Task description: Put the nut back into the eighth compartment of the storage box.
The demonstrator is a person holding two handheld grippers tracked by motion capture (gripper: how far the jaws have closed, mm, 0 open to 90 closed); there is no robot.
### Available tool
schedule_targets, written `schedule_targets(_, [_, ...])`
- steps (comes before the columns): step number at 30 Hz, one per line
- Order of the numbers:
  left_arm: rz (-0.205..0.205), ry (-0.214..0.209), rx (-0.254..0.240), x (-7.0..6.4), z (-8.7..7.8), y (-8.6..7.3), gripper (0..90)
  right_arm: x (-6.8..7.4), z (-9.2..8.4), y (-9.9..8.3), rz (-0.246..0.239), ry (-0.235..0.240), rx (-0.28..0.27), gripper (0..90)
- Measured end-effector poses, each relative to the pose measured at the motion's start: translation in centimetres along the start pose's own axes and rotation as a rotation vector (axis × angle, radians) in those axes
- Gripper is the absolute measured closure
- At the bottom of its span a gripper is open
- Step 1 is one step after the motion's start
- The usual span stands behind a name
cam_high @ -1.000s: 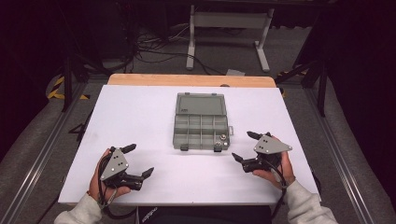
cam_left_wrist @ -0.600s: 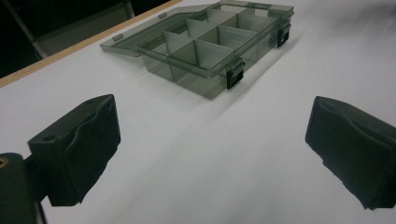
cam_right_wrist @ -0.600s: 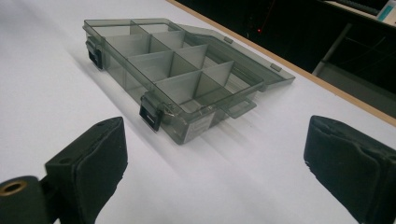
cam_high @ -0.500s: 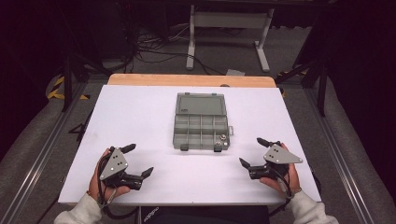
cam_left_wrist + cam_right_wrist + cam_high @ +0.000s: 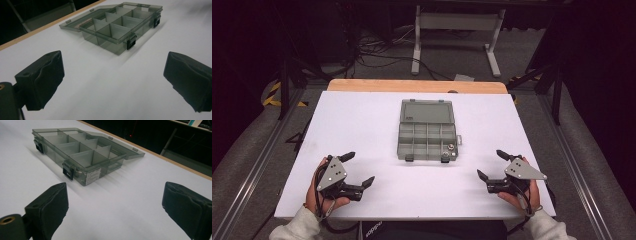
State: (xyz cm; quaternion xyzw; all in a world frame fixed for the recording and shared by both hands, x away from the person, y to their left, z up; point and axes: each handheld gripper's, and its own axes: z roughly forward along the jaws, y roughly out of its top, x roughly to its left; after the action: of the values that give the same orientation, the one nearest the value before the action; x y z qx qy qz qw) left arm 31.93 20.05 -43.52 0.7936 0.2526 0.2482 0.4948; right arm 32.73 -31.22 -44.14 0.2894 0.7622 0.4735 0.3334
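Both grippers rest spread wide and empty: left gripper (image 5: pixel 354 170) near the table's front left corner, right gripper (image 5: pixel 492 165) near the front right. The box (image 5: pixel 427 136) sits mid-table, lid (image 5: pixel 426 111) flung back flat toward the far edge. Risk here: it's light, so a one-sided nudge could skate it across the slick white table (image 5: pixel 362 125), or a jaw could snag a latch (image 5: pixel 131 44). Dark room beyond, cables (image 5: pixel 377 50) on the floor, a metal stand (image 5: pixel 457 22).
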Motion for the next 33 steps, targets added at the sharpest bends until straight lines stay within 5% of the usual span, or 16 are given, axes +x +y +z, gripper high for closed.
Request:
schedule_targets(18, [0.012, -0.014, 0.000, -0.26, 0.20, 0.09, 3.7, 0.45, -0.13, 0.47, 0.001, -0.031, -0.003, 8.6])
schedule_targets(33, [0.004, -0.009, 0.015, -0.21, 0.43, -0.08, 3.7, 0.24, 0.40, 0.29, 0.008, -0.009, 0.008, 8.6])
